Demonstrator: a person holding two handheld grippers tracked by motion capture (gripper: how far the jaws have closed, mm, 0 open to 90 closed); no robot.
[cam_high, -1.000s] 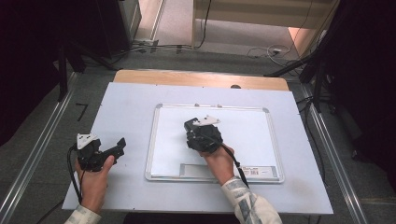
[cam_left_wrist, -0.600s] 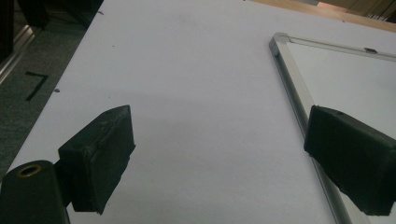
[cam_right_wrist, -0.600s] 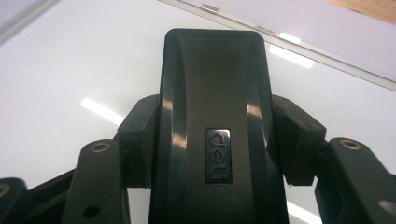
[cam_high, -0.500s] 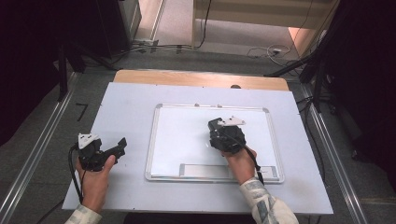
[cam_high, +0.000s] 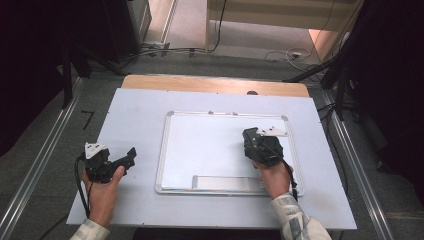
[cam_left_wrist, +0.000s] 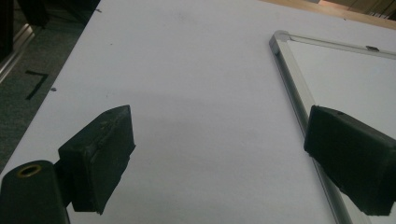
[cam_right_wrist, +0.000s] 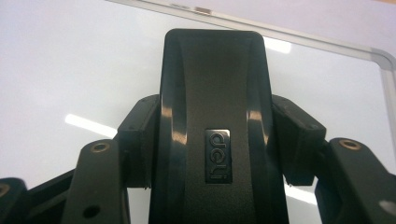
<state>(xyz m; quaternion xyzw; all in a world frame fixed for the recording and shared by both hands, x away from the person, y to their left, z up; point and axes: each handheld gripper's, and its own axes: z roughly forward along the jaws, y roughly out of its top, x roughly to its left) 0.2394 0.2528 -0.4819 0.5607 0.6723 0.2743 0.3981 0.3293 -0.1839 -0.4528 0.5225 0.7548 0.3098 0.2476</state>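
- I am looking down at the table (cam_high: 135, 107), a pale sheet with a strip of bare wood along its far edge, and I am working across it from left to right.
- My left gripper (cam_high: 131, 154) is resting near the left front of the table, held in the left hand (cam_high: 102, 192), with its black cable looping down beside the wrist.
- In the left gripper view its two black jaws are standing wide apart with bare table between them; nothing is sitting in the gap, so I am reading that tool as open.
- Just past its right jaw in that same view, the metal frame of the whiteboard (cam_left_wrist: 299, 91) is running away from me, near the tool but not touching it.
- In the high view the whiteboard (cam_high: 200, 145) is lying flat in the middle of the table, its surface blank, with a long grey tray along its near edge.
- My right gripper (cam_high: 248, 135) is hovering over the right part of the board, carried by the right hand (cam_high: 274, 177), whose patterned sleeve is coming in from the bottom edge.
- In the right gripper view the jaws are clamping a black eraser (cam_right_wrist: 215, 121) from both sides; a small logo badge is showing on its glossy back.
- The eraser is sitting over the white surface near the board's far right corner; I cannot tell whether it is pressing on it.
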